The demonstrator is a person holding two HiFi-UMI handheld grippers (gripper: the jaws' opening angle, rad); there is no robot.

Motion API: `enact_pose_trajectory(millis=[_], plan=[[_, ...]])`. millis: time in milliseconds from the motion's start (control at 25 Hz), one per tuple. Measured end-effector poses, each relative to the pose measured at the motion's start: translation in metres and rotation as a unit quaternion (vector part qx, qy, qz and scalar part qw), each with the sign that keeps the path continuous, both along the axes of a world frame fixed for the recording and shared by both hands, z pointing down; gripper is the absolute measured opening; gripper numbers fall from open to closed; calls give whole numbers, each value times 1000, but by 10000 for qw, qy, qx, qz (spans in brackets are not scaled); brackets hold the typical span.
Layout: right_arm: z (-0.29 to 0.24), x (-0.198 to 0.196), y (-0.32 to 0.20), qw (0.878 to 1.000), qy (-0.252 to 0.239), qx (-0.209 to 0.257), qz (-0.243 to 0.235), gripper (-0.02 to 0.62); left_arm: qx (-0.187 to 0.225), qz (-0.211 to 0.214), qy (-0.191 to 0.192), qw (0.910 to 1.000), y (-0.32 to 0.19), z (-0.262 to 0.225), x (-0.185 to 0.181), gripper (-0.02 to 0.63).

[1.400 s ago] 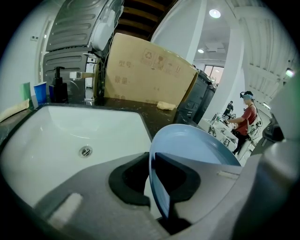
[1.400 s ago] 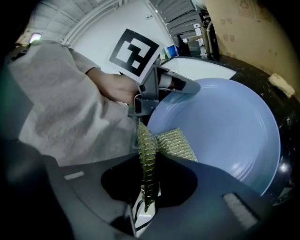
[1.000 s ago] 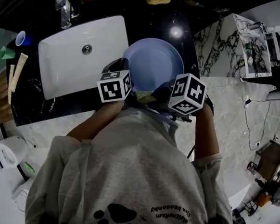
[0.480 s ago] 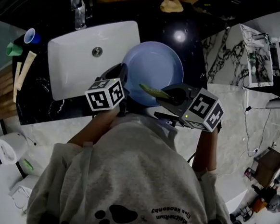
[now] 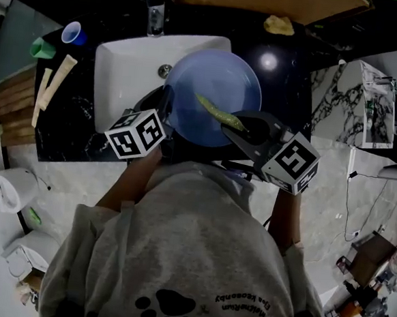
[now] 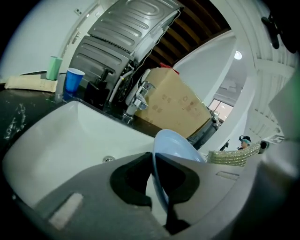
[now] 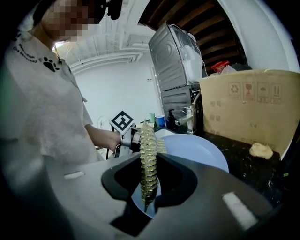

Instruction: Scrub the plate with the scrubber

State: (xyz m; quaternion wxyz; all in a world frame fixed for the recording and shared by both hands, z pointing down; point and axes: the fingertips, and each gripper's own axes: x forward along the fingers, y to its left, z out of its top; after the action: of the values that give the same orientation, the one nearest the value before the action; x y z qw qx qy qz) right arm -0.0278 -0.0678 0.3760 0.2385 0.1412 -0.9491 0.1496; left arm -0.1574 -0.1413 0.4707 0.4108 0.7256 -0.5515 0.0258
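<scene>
A pale blue plate point(image 5: 213, 97) is held over the right part of the white sink point(image 5: 122, 80). My left gripper point(image 5: 163, 107) is shut on the plate's left rim, and the rim point(image 6: 159, 183) runs edge-on between its jaws. My right gripper point(image 5: 238, 127) is shut on a flat green-yellow scrubber point(image 5: 219, 113) that lies across the plate's face. In the right gripper view the scrubber point(image 7: 148, 164) stands upright between the jaws, with the plate point(image 7: 197, 152) behind it and the left gripper's marker cube point(image 7: 122, 123) beyond.
A tap point(image 5: 155, 14) stands behind the sink on the black counter point(image 5: 295, 66). A blue cup point(image 5: 71, 32), a green cup point(image 5: 43, 48) and a pale tube point(image 5: 54, 85) sit left of the sink. A yellow sponge point(image 5: 279, 24) and a cardboard box point(image 7: 253, 108) are at the back.
The plate has moved left from the counter to over the sink, with both grippers following. The scrubber, low at the plate's near rim before, now lies across its face.
</scene>
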Motion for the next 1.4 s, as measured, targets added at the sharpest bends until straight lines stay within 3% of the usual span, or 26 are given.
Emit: enact_pose_trajectory(millis=[240, 560, 840, 1400], plan=[[4, -43, -20, 9998, -146, 111, 101, 74, 28, -391, -93, 9992, 1, 0, -52, 19], [21, -90, -37, 9999, -35, -7, 164, 72, -67, -415, -300, 9987, -6, 15, -94, 20], [52, -106, -50, 9986, 341, -30, 394, 72, -248, -389, -189, 9988, -22, 42, -116, 20], [103, -123, -74, 9943, 543, -401, 829, 72, -860, -64, -305, 9958, -45, 103, -129, 23]])
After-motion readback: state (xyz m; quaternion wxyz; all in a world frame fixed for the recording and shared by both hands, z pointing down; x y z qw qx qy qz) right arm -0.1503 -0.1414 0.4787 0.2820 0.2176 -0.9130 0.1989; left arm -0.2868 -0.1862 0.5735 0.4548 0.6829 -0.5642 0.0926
